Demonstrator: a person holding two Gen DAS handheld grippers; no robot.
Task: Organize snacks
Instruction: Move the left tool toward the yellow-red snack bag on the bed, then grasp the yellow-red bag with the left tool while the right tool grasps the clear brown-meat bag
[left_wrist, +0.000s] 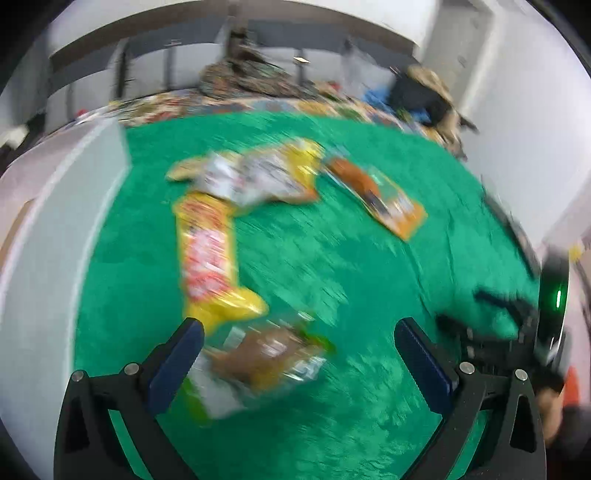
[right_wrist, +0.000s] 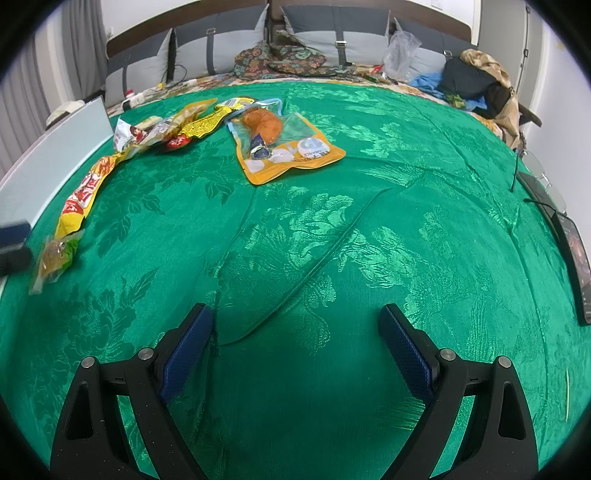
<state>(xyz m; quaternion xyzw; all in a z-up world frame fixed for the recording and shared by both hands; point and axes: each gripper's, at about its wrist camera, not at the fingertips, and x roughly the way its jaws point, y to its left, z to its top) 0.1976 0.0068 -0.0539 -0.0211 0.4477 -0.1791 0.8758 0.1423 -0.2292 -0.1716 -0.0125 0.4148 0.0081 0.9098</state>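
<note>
While a green brocade bedspread (right_wrist: 332, 221) is covering the bed, grey cushions (right_wrist: 221, 40) are lining the headboard and clothes (right_wrist: 476, 77) are piling at the far corner. Both the left gripper (left_wrist: 299, 354) and right gripper (right_wrist: 295, 332) are standing spread, holding nothing. Snack packets (right_wrist: 162, 129) are lying far left; the orange pouch (right_wrist: 284, 144) beside them. Motion is blurring the left view; the brown packet (left_wrist: 266, 358) is unreadable.

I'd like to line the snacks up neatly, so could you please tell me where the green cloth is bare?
The green patterned cloth is bare from the orange drumstick pouch rightwards to the black flat device and down to the open right tool. It is crowded at the left: the long yellow-red packet, the small green-brown packet, and the pile of packets.
</note>
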